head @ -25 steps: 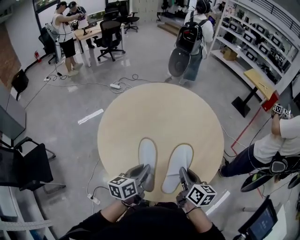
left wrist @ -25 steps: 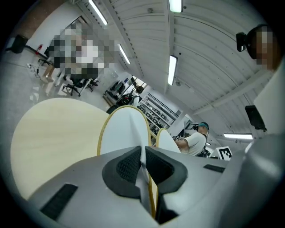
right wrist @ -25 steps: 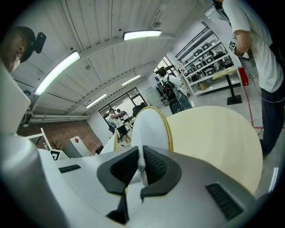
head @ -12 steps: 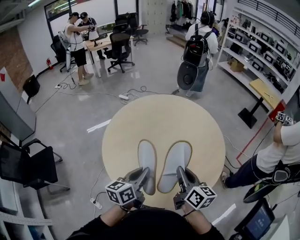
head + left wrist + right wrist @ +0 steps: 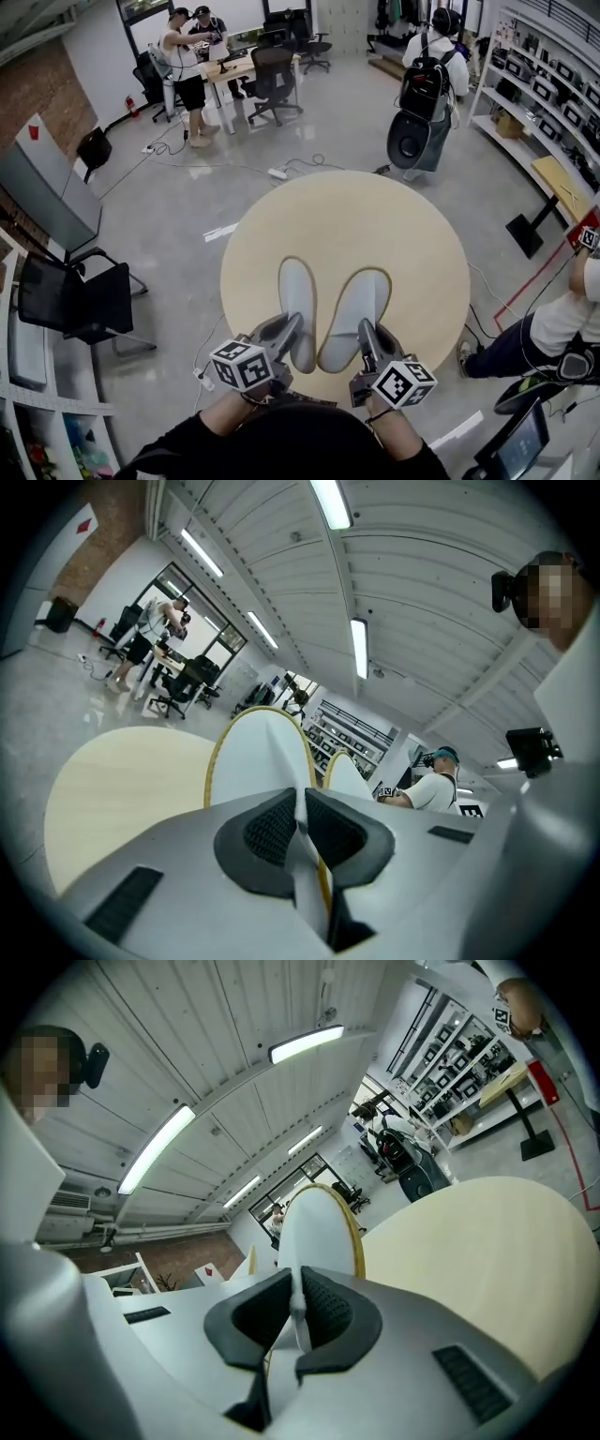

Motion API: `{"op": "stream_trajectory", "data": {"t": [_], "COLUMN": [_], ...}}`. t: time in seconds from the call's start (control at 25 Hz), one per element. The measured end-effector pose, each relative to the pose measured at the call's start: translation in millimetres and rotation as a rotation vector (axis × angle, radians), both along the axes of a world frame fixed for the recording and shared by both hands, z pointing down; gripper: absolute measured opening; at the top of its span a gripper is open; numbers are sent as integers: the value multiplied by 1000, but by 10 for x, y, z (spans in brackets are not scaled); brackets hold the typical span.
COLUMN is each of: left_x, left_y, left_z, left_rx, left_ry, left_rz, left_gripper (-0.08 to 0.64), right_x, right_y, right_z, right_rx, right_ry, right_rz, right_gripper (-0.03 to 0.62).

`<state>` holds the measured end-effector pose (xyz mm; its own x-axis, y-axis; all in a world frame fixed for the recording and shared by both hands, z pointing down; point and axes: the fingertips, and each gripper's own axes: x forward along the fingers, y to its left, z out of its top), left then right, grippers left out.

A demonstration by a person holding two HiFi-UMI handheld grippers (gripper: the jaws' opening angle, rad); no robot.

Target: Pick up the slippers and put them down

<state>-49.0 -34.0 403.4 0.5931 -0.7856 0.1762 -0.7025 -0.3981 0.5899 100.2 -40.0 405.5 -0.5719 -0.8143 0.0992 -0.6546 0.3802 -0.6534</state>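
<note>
Slippers clamped by the heels over the bench (image 5: 394,216).
Left hand-held gripper (image 5: 290,325) grips left slipper (image 5: 296,295), right hand-held gripper (image 5: 367,330) right slipper (image 5: 357,302); both slippers point to 12 o'clock, heels hidden.

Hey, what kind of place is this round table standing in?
Probably a lab or workshop-style office: equipment shelves along the wall, a desk with office chairs, and a power strip with cables on the bare polished floor.
</note>
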Motion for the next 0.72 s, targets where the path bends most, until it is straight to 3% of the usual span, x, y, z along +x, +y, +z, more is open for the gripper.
{"op": "stream_trajectory", "data": {"t": [0.44, 0.72], "left_x": [-272, -776], "left_y": [-257, -429], "left_z": [1, -82], "left_rx": [33, 64], "left_ry": [-119, -139], "left_rz": [-91, -176], "left_gripper": [32, 32], "right_x": [-194, -470], "right_y": [-286, -412], "right_z": [-52, 81], "right_rx": [49, 28], "right_ry": [24, 48], "right_rz": [-53, -94], "right_gripper": [29, 29]}}
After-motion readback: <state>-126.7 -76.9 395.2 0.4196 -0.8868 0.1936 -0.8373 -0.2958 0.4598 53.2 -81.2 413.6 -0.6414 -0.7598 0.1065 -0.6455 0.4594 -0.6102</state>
